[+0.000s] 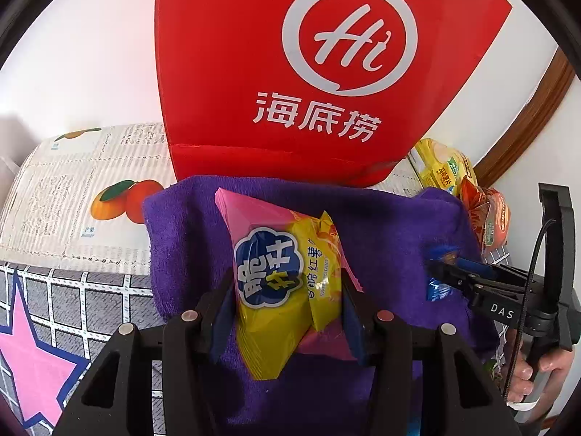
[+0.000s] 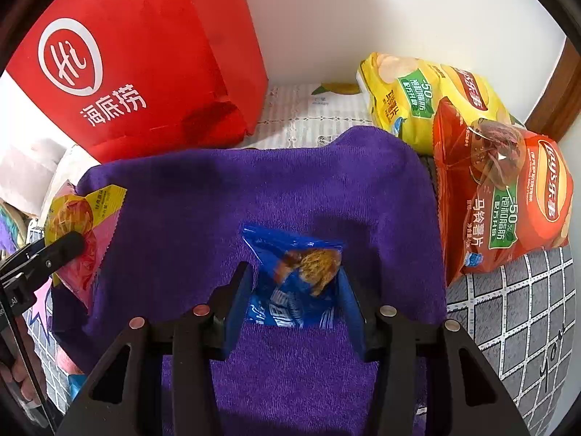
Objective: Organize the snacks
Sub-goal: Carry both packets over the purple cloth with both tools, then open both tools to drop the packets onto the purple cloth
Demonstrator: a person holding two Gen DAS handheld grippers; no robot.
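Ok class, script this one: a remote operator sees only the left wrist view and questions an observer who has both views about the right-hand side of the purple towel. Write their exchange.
Operator: What is the right claw on? I only see its tip side-on.
Observer: A blue packet sits between its fingers, with a brown biscuit-like snack pictured on it.
Operator: And the bags past the edge of the towel?
Observer: Two crisp bags. The yellow bag is by the wall, and the orange-red bag lies partly over its near end.
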